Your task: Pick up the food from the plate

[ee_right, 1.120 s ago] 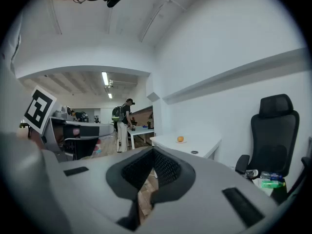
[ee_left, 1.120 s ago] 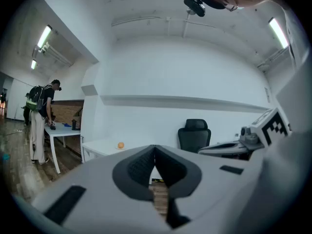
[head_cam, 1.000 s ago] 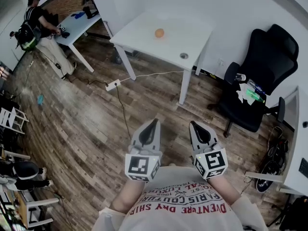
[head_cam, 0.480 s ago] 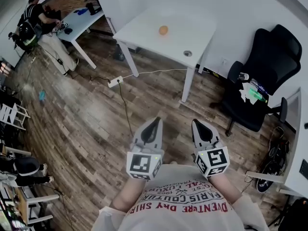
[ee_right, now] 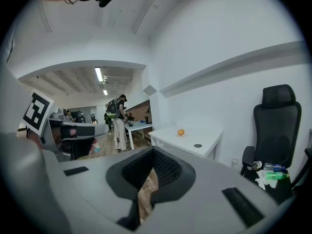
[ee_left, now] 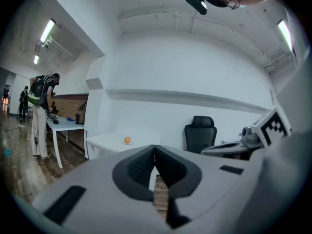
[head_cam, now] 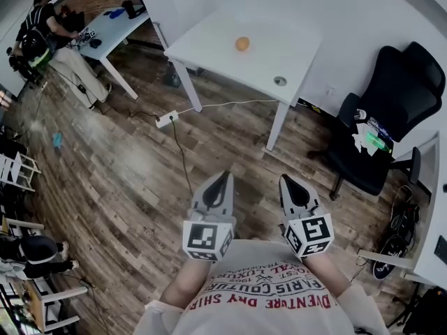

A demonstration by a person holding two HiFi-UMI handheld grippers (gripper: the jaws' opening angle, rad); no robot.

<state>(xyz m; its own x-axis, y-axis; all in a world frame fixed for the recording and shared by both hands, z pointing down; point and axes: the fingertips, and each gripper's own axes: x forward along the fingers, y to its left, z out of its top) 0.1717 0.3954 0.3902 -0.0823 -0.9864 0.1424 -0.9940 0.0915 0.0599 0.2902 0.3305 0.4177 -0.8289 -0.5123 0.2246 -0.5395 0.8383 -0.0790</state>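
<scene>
from above, the person holds both tools close to the chest over the wood floor [head_cam: 126, 180], well apart from the white table [head_cam: 209, 51]. the left gripper [head_cam: 225, 176] has its jaws closed tip to tip with nothing between them, and its own view shows that plainly. the right gripper [head_cam: 283, 181] is the same, pads meeting at the tips and empty.

the food [head_cam: 242, 44], a small round orange thing, sits near the middle of the table, far from either tool. looking down you can't make out a plate under it against the white top. the right gripper view, lower and side-on, shows a pale little plate [ee_right: 181, 135] beneath it.

only the head view takes in the power strip [head_cam: 166, 121] and its cable on the floor. the black office chair [head_cam: 391, 110] stands to the right of the table. another person [head_cam: 42, 37] stands at a second table [head_cam: 112, 30] at the back left. the gripper views alone show the ceiling lights [ee_left: 47, 31].
</scene>
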